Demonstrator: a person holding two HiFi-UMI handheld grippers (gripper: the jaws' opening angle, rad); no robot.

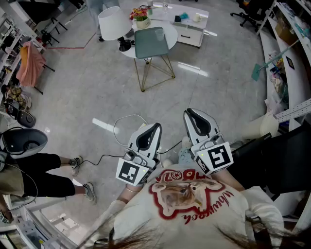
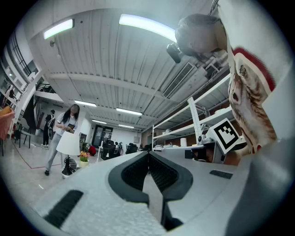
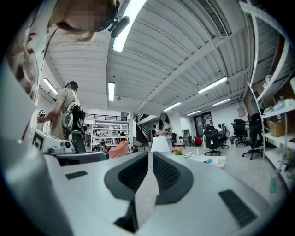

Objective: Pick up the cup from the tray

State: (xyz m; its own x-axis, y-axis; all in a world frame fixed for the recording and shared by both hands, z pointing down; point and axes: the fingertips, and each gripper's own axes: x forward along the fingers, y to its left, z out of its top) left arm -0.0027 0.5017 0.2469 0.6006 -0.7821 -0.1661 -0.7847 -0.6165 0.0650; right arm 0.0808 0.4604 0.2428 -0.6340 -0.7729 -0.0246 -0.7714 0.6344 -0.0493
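Note:
No tray shows in any view. A small white cup-like thing stands on the low white table far ahead; what it is I cannot tell. I hold both grippers close to my chest, pointing forward over the floor. The left gripper is shut with nothing in it, and its own view shows the dark pads meeting at the tip. The right gripper is also shut and empty, its jaws closed together toward the distant white table.
A green chair and a round white table with flowers and a white lamp stand ahead. A cable loops on the grey floor. A seated person's legs are at left. Shelving lines the right.

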